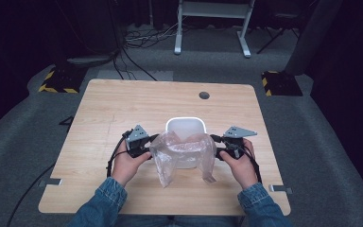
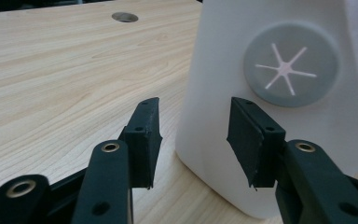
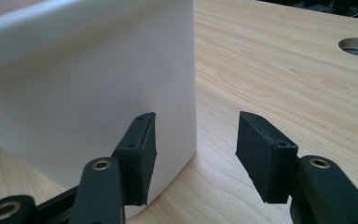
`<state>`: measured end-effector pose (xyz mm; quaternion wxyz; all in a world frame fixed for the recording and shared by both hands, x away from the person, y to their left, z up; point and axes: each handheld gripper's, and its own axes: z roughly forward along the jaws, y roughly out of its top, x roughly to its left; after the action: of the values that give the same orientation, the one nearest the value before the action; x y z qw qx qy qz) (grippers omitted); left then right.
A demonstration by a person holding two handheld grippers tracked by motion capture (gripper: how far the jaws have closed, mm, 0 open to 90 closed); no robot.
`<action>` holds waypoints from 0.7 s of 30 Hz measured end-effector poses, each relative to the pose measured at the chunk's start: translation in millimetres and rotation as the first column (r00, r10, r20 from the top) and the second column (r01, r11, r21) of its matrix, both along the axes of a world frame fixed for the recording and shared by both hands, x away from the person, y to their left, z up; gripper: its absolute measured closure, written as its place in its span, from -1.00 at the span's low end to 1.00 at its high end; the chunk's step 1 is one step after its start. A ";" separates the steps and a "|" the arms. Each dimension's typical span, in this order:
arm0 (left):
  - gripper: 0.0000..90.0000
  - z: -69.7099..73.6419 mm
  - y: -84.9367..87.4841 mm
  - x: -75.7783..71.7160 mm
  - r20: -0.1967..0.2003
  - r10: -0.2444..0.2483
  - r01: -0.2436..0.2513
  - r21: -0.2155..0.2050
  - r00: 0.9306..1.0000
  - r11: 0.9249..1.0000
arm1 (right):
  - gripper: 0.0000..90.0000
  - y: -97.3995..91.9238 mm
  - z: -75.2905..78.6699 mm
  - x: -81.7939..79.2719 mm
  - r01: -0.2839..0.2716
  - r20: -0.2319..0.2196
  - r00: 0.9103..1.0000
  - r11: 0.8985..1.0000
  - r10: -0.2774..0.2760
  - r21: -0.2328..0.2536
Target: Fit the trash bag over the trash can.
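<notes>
1. In the high view, a pale wooden table (image 1: 123, 109) is seen on grey carpet in a dark room. A white bin (image 1: 185, 128) stands near the middle, a little toward the near edge, with a clear plastic bag (image 1: 182, 153) draped over its near rim (its ends hang down the front). The left gripper (image 1: 147, 144) and right gripper (image 1: 217, 144) are held at the bag's two sides.
2. In the left gripper view, the jaws are seen apart with nothing between them; the bin's wall with a grey round grommet (image 2: 291, 70) lies just beyond.
3. In the right gripper view, the jaws are likewise parted and empty, beside the bin's corner.
</notes>
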<state>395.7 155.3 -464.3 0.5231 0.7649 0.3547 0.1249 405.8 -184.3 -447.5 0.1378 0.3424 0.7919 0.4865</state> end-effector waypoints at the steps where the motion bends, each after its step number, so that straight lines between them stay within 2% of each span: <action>1: 0.21 0.6 1.0 -1.4 0.000 -0.011 0.011 -0.001 1.000 1.000 | 0.06 0.1 0.1 -1.3 -0.003 0.001 1.000 1.000 0.003 -0.001; 2: 0.23 0.8 1.8 -3.6 -0.002 -0.018 0.018 -0.010 1.000 1.000 | 0.06 -0.1 -0.1 -2.9 -0.007 -0.007 1.000 1.000 0.007 0.005; 4: 0.24 1.7 3.8 -6.8 0.006 -0.028 0.028 0.001 1.000 1.000 | 0.09 0.3 -0.7 -7.2 -0.019 -0.012 1.000 1.000 0.019 0.011; 7: 0.24 2.1 6.3 -14.2 -0.001 -0.036 0.036 0.008 0.999 0.999 | 0.09 2.8 0.1 -17.5 -0.046 -0.012 0.999 0.999 0.046 -0.006; 9: 0.28 5.2 8.5 -19.7 -0.011 -0.054 0.054 0.040 0.998 0.998 | 0.09 4.2 0.2 -24.6 -0.061 -0.010 0.998 0.998 0.061 -0.007; 11: 0.25 8.4 10.0 -25.7 0.001 -0.058 0.058 0.055 0.998 0.997 | 0.06 4.8 0.0 -29.8 -0.076 -0.005 0.997 0.997 0.076 -0.002; 13: 0.13 12.9 13.5 -32.8 0.019 -0.063 0.062 0.056 0.998 0.996 | 0.00 3.4 1.7 -34.5 -0.079 0.002 0.997 0.997 0.079 0.007; 17: -0.02 24.2 29.0 -49.7 0.060 -0.047 0.041 0.101 0.997 0.994 | -0.05 -5.3 14.6 -47.5 -0.061 0.041 0.997 0.998 0.061 -0.001; 21: -0.05 32.6 47.6 -65.4 0.073 -0.018 0.010 0.105 0.997 0.994 | -0.06 -17.0 31.8 -61.6 -0.040 0.072 0.997 0.999 0.040 -0.003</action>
<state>330.4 202.9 -431.7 0.4961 0.7885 0.3226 0.1678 344.2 -201.3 -415.7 0.1568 0.3085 0.7934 0.5008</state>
